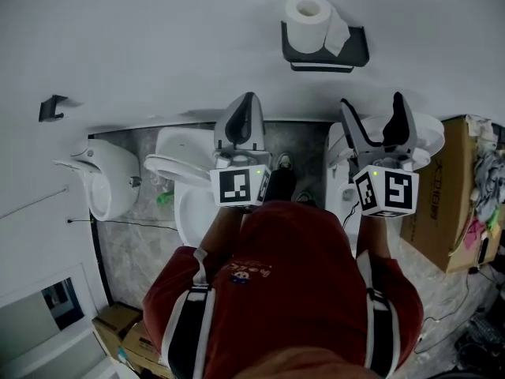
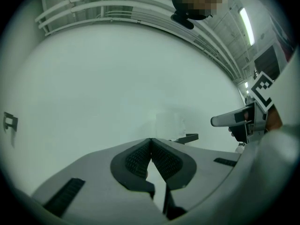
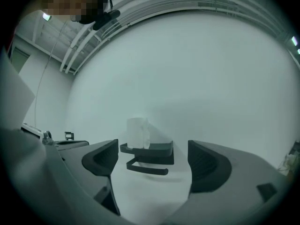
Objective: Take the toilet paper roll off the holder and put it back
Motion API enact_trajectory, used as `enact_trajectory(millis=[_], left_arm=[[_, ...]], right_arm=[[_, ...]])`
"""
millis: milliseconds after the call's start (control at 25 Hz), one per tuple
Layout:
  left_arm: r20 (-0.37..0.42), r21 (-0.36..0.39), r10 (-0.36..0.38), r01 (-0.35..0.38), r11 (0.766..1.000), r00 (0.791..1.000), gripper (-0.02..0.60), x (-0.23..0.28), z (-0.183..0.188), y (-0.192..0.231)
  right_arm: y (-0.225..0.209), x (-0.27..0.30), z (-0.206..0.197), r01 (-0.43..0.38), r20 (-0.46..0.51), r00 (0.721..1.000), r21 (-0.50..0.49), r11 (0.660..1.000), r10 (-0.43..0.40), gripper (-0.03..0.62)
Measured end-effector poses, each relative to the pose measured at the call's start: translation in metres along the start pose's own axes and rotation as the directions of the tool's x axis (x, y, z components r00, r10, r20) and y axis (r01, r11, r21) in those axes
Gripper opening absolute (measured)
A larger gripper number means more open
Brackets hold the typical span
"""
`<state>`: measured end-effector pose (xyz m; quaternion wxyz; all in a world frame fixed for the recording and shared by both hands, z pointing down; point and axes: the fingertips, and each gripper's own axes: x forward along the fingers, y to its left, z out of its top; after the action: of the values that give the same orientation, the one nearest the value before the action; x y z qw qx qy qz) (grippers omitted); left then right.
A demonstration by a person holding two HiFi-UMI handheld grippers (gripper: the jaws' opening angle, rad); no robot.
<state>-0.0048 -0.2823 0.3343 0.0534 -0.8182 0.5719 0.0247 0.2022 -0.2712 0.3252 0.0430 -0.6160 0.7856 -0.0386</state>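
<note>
Left tongs [image 1: 248,101] are pressed together and right tongs [image 1: 372,103] gape wide, both empty and short of the holder [image 1: 353,50]. A clumsy squeeze could topple the toilet paper roll [image 1: 308,18] standing on it.

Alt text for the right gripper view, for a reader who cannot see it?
The right gripper, jaws wide apart and empty, faces a dark wall holder with a toilet roll standing upright on its shelf. The bar under the shelf is bare, and the wall behind is plain white.
</note>
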Motion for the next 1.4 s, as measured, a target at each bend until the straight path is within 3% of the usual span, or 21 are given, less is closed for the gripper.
enact_trajectory(millis=[440, 840, 1080, 1280, 1400], left_arm=[[0.014, 0.016, 0.021, -0.021, 1.000, 1.000, 0.014, -0.050, -0.002, -0.015], [0.000, 0.019, 0.008, -0.008, 1.000, 1.000, 0.014, -0.070, -0.015, -0.029], [-0.002, 0.010, -0.013, 0.013, 1.000, 1.000, 0.015, -0.071, -0.019, -0.037], [0.000, 0.005, -0.030, 0.030, 1.000, 1.000, 0.015, -0.070, -0.019, -0.045], [0.004, 0.003, -0.040, 0.040, 0.999, 0.999, 0.014, -0.069, -0.019, -0.049]], right_arm=[[0.006, -0.037, -0.038, -0.010, -0.006, 1.000, -0.027, 1.000, 0.010, 0.454], [0.014, -0.061, -0.040, -0.018, 0.003, 1.000, -0.070, 0.997, 0.018, 0.373], [0.015, -0.071, -0.038, -0.010, 0.007, 1.000, -0.094, 0.996, 0.011, 0.259], [0.008, -0.077, -0.038, 0.022, 0.000, 1.000, -0.108, 0.994, -0.022, 0.081], [0.004, -0.081, -0.037, 0.052, 0.009, 0.999, -0.115, 0.992, -0.051, 0.034]])
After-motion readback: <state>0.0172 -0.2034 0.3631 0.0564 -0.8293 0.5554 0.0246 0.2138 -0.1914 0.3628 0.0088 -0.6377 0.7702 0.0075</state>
